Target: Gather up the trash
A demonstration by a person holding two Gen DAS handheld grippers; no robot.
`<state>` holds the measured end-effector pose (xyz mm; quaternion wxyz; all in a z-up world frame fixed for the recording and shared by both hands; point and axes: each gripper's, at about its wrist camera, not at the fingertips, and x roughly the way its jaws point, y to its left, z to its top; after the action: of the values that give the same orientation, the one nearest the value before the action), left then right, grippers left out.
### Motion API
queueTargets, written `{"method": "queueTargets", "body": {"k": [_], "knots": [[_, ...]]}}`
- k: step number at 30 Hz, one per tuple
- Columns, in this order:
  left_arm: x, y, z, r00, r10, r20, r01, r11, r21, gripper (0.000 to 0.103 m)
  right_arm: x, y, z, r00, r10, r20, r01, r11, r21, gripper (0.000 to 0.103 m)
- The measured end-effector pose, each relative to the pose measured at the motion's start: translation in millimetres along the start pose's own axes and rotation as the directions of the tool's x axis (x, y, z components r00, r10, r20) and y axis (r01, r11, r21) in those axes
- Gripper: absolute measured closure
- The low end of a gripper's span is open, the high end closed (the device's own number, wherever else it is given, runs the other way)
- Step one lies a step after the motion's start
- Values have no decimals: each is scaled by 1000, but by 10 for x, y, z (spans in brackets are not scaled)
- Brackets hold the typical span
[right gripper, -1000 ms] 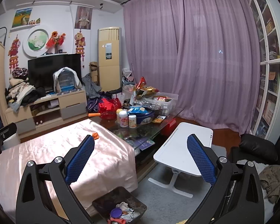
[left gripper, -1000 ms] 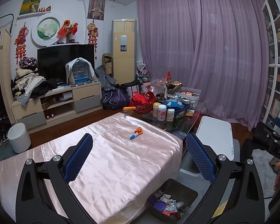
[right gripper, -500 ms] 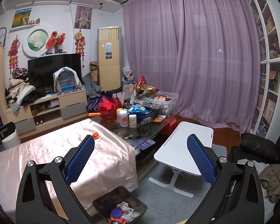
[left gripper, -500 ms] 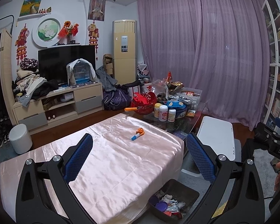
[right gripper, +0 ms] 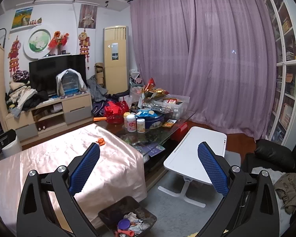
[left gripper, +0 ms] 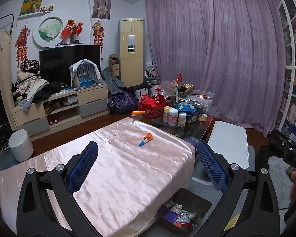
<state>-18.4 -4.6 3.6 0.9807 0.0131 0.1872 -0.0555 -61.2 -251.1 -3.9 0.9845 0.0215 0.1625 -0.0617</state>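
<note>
A dark, shallow rectangular bin [left gripper: 197, 199] sits on the grey floor at the near corner of the table draped in shiny pale-pink satin cloth [left gripper: 112, 169]. Inside it lie crumpled paper scraps, a round purple lid [right gripper: 123, 221] and some red bits. Beyond the pink table, on the cluttered glass coffee table [right gripper: 163, 132], stand a red openwork basket [left gripper: 153, 104], a blue round tin [left gripper: 187, 112] and three white-and-yellow plastic jars [left gripper: 173, 116]. Past these is a clear plastic box [right gripper: 176, 103] of packets.

The remaining trash, a small blue tube with a crumpled orange wrapper [left gripper: 146, 139], lies on the pink cloth towards its far end, well apart from the bin.

The left gripper [left gripper: 147, 164] hovers above the pink table, its blue-padded fingers [left gripper: 82, 167] spread wide and holding nothing. The right gripper [right gripper: 148, 165] hangs off the table's near corner, over the bin, also wide apart and empty.
</note>
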Motion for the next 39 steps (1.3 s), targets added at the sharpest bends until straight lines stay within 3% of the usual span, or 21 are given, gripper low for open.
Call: {"method": "queueTargets", "body": {"k": [4, 9, 18, 23, 27, 31, 33, 39], "knots": [[237, 66, -46, 998, 16, -55, -16, 1000, 3, 8, 252, 48, 1, 999, 37, -40, -36, 999, 22, 3], [689, 189, -85, 990, 48, -131, -46, 999, 18, 8, 842, 175, -65, 986, 73, -153, -69, 997, 27, 3], [1705, 595, -138, 960, 67, -273, -70, 998, -2, 8, 2007, 518, -64, 954, 141, -263, -137, 990, 33, 3], [2442, 827, -228, 932, 21, -362, -38, 999, -38, 8, 2813, 895, -38, 903, 235, -359, -243, 970, 22, 3], [3046, 855, -336, 900, -30, -434, 12, 999, -43, 9, 3485, 1166, -57, 869, 254, -425, -271, 962, 22, 3], [3577, 792, -451, 863, -80, -498, 70, 997, -39, 16, 4092, 1386, -111, 822, 309, -479, -315, 947, 69, 5], [3807, 746, -496, 849, -90, -521, 88, 996, -29, 20, 4396, 1503, -160, 792, 334, -511, -333, 938, 97, 18], [4294, 678, -534, 824, -134, -551, 138, 990, -34, 36, 5048, 1767, -358, 690, 432, -581, -387, 898, 207, 42]]}}
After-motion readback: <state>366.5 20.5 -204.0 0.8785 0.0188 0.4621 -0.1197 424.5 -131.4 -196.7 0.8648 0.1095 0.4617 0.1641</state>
